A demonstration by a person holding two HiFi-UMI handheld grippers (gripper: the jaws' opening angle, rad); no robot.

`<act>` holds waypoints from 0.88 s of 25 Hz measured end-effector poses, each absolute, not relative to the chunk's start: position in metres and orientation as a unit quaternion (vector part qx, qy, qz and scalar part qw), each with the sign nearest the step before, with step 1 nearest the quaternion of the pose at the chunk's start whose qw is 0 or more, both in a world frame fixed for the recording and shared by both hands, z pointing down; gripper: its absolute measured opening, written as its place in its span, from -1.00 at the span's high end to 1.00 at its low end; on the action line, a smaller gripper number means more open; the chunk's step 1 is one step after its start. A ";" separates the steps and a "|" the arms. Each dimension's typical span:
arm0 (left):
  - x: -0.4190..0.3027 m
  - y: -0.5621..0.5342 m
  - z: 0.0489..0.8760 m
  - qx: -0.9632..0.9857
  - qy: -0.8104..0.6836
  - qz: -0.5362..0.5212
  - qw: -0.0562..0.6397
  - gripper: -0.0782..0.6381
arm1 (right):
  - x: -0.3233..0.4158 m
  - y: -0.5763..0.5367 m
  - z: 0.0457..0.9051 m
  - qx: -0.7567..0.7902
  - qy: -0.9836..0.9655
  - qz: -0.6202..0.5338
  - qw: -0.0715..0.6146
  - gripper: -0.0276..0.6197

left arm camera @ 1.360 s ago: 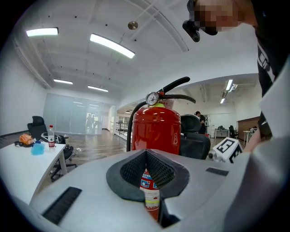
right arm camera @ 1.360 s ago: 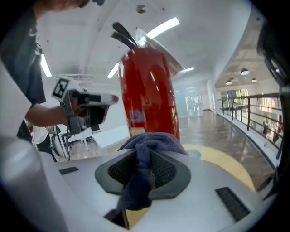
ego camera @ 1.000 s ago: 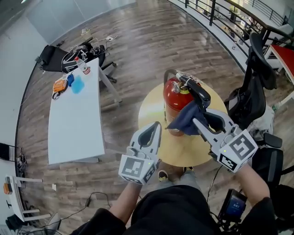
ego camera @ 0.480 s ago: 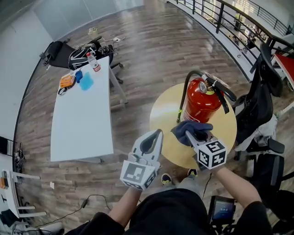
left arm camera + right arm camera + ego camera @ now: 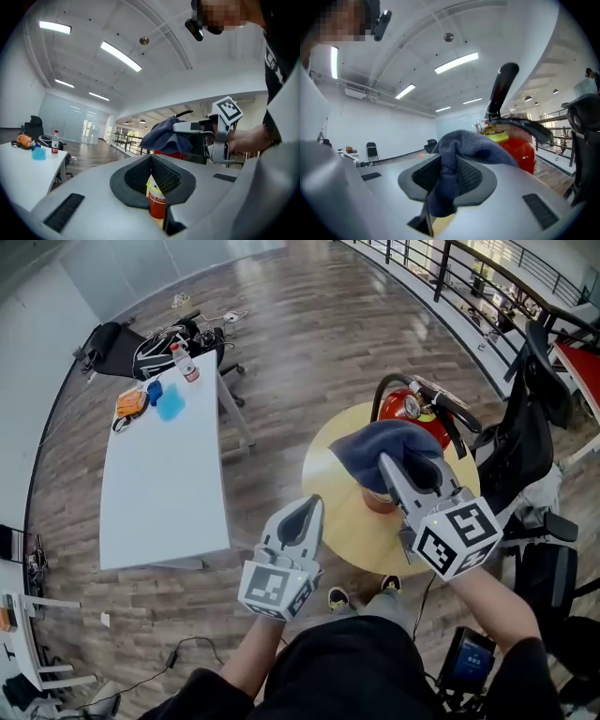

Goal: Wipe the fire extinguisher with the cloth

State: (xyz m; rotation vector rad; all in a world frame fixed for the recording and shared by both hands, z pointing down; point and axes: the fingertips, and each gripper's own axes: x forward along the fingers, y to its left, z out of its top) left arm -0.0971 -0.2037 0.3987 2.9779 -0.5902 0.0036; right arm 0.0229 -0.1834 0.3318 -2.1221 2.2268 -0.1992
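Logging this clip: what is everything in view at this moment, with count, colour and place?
fire extinguisher: one, red, standing on the round table
cloth: one, dark blue, in front of the extinguisher
round table: one, yellow, before the person
long table: one, white, at left
bottle: one, clear with red label, far end of the long table
office chair: one, black, at right
left gripper: one, shut, empty
right gripper: one, shut on the cloth

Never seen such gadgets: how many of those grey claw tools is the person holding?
2. The left gripper, jaws together and empty, is beside the round table; the right gripper grips the blue cloth by the fire extinguisher.
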 end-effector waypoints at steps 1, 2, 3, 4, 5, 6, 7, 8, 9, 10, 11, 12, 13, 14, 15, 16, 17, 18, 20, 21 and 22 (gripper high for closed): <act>-0.097 -0.204 0.399 0.980 -0.194 0.001 0.053 0.71 | 0.022 -0.185 0.344 -0.689 0.721 -0.070 0.016 0.60; -0.097 -0.205 0.399 0.979 -0.195 0.002 0.052 0.71 | 0.020 -0.187 0.357 -0.689 0.720 -0.080 0.003 0.60; -0.098 -0.206 0.400 0.979 -0.197 0.003 0.052 0.72 | 0.019 -0.190 0.372 -0.688 0.720 -0.089 -0.010 0.60; -0.100 -0.206 0.401 0.979 -0.198 0.005 0.053 0.71 | 0.017 -0.193 0.387 -0.686 0.722 -0.093 -0.024 0.60; -0.100 -0.206 0.403 0.979 -0.199 0.008 0.052 0.72 | 0.015 -0.195 0.403 -0.683 0.723 -0.093 -0.041 0.60; -0.101 -0.205 0.404 0.979 -0.198 0.012 0.052 0.72 | 0.014 -0.195 0.421 -0.681 0.723 -0.095 -0.060 0.60; -0.100 -0.203 0.406 0.979 -0.196 0.015 0.052 0.71 | 0.014 -0.194 0.441 -0.680 0.722 -0.102 -0.078 0.60; -0.099 -0.202 0.408 0.979 -0.195 0.019 0.052 0.72 | 0.015 -0.192 0.464 -0.681 0.717 -0.114 -0.095 0.60; -0.098 -0.200 0.409 0.979 -0.195 0.022 0.053 0.72 | 0.017 -0.190 0.487 -0.681 0.713 -0.129 -0.111 0.60; -0.098 -0.198 0.411 0.979 -0.196 0.026 0.053 0.72 | 0.017 -0.187 0.511 -0.679 0.709 -0.142 -0.127 0.60; -0.099 -0.197 0.412 0.979 -0.197 0.030 0.052 0.71 | 0.017 -0.186 0.536 -0.675 0.707 -0.153 -0.146 0.60; -0.099 -0.195 0.413 0.979 -0.197 0.034 0.050 0.72 | 0.017 -0.184 0.560 -0.667 0.708 -0.161 -0.168 0.60; -0.098 -0.194 0.414 0.979 -0.195 0.037 0.048 0.72 | 0.018 -0.181 0.584 -0.657 0.709 -0.169 -0.191 0.60; -0.096 -0.192 0.415 0.979 -0.193 0.042 0.046 0.71 | 0.019 -0.177 0.608 -0.646 0.710 -0.179 -0.216 0.60; -0.095 -0.190 0.417 0.979 -0.191 0.047 0.044 0.72 | 0.022 -0.172 0.630 -0.635 0.709 -0.191 -0.239 0.60; -0.094 -0.188 0.418 0.980 -0.189 0.052 0.042 0.72 | 0.025 -0.165 0.651 -0.625 0.707 -0.207 -0.258 0.60; -0.094 -0.186 0.420 0.980 -0.188 0.055 0.041 0.72 | 0.030 -0.158 0.669 -0.617 0.706 -0.220 -0.270 0.60; -0.093 -0.185 0.422 0.980 -0.188 0.058 0.039 0.72 | 0.034 -0.153 0.682 -0.609 0.708 -0.225 -0.278 0.60; -0.092 -0.186 0.423 0.979 -0.190 0.060 0.034 0.71 | 0.044 -0.152 0.694 -0.597 0.716 -0.213 -0.293 0.60; -0.090 -0.187 0.424 0.979 -0.192 0.063 0.033 0.71 | 0.049 -0.150 0.697 -0.596 0.714 -0.209 -0.301 0.60; -0.088 -0.185 0.425 0.979 -0.192 0.065 0.035 0.71 | 0.057 -0.145 0.699 -0.600 0.708 -0.210 -0.307 0.60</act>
